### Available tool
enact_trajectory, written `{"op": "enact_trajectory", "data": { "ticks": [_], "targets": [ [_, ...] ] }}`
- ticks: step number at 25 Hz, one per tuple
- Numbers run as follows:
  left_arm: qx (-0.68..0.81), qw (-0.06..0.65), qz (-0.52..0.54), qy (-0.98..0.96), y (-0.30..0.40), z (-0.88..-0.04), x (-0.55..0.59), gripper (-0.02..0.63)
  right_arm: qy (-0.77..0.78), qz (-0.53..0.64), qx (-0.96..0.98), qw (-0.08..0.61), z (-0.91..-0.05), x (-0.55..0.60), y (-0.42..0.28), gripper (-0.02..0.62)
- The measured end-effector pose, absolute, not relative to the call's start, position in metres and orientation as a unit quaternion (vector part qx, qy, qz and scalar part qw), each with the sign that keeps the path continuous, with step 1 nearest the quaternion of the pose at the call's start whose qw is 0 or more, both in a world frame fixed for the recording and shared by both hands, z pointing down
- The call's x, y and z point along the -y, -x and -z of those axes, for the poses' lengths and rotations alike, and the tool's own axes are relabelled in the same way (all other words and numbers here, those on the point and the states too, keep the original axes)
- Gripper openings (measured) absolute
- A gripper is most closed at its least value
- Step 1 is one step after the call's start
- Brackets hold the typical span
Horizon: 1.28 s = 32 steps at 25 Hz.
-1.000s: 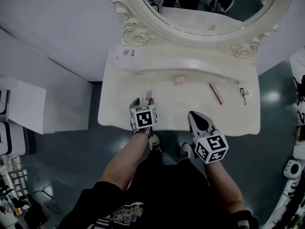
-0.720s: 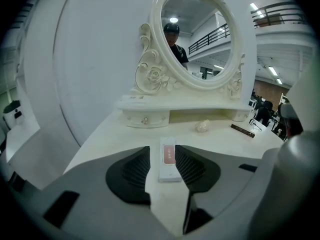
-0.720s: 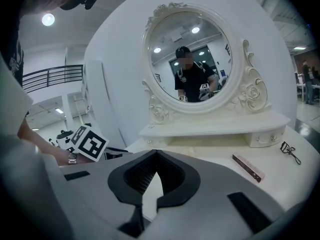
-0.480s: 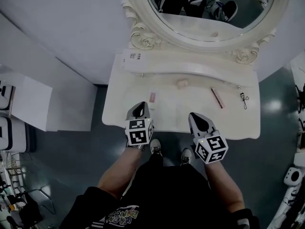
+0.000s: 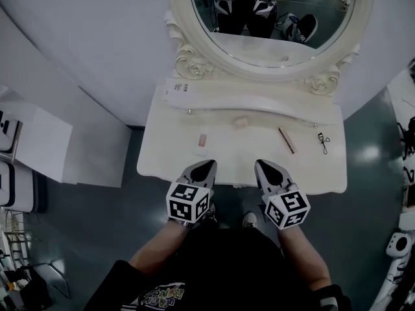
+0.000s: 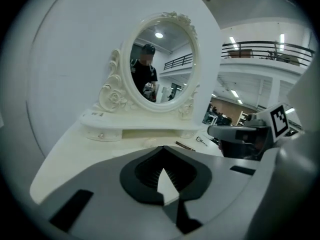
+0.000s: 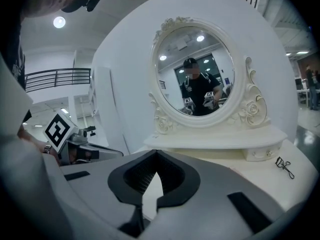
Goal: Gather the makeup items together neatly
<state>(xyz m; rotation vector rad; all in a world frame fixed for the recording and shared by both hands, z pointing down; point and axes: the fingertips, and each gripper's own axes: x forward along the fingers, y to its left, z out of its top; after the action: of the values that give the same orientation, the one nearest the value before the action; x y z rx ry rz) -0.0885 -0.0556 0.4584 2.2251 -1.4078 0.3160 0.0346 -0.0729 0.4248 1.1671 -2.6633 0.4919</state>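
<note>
Both hover at the front edge of the cream carved vanity bench, the left gripper and right gripper with jaws together and empty. The small pink rectangular case, pale pink round puff, slim brown-pink pencil and black eyelash curler lie spread apart. Seems between pickups; next, open over one.

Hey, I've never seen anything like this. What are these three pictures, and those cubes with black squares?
A person stands at a cream dressing table with a mirror, holding a two-jaw gripper in each hand; the marked cubes belong to those. One picture is from a head camera looking down; the other two from cameras riding on the grippers. On the table lie a small pink item, a pale pad, a pink stick and an eyelash curler. The left gripper and right gripper are both shut, holding nothing.
</note>
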Motion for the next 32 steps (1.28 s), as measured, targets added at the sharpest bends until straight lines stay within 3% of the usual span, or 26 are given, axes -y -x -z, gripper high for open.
{"op": "enact_trajectory", "data": {
  "ticks": [16, 32],
  "targets": [
    [0.406, 0.213, -0.102, -0.883, -0.031, -0.437, -0.007, 0.008, -0.371, -0.157, 0.909, 0.104, -0.422, 0.064, -0.077, 0.028],
    [0.408, 0.231, -0.101, -0.878, -0.046, -0.450, -0.028, 0.008, -0.332, -0.163, 0.921, 0.125, -0.450, 0.091, -0.072, 0.028]
  ]
}}
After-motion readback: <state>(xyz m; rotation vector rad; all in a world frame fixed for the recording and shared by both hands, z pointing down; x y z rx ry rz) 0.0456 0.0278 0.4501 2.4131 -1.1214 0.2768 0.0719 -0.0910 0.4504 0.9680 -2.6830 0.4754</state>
